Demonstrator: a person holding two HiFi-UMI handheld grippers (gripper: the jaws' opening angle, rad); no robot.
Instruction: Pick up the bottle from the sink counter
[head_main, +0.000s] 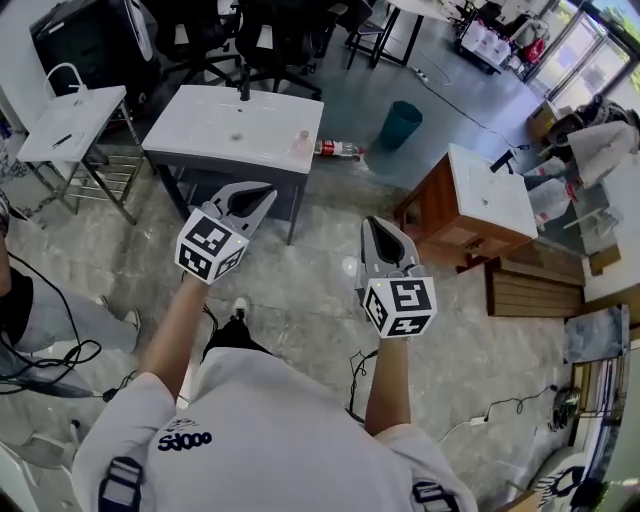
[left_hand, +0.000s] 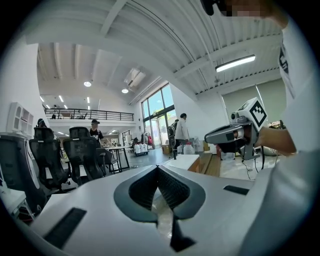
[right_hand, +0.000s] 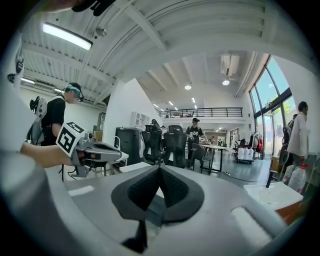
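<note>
White counter (head_main: 200, 125) stands at 12 o'clock in the head view. The bottle (head_main: 338, 150) lies on its side at its right edge, long axis 9-to-3; whether it rests on the top or just past it is unclear. It lies at 1 o'clock from the left tool (head_main: 266, 194) and 11 o'clock from the right tool (head_main: 378, 224), neither clearly nearer.

Left gripper view: jaws together, nothing between them, no bottle in sight.

Right gripper view: the same, closed and empty.
</note>
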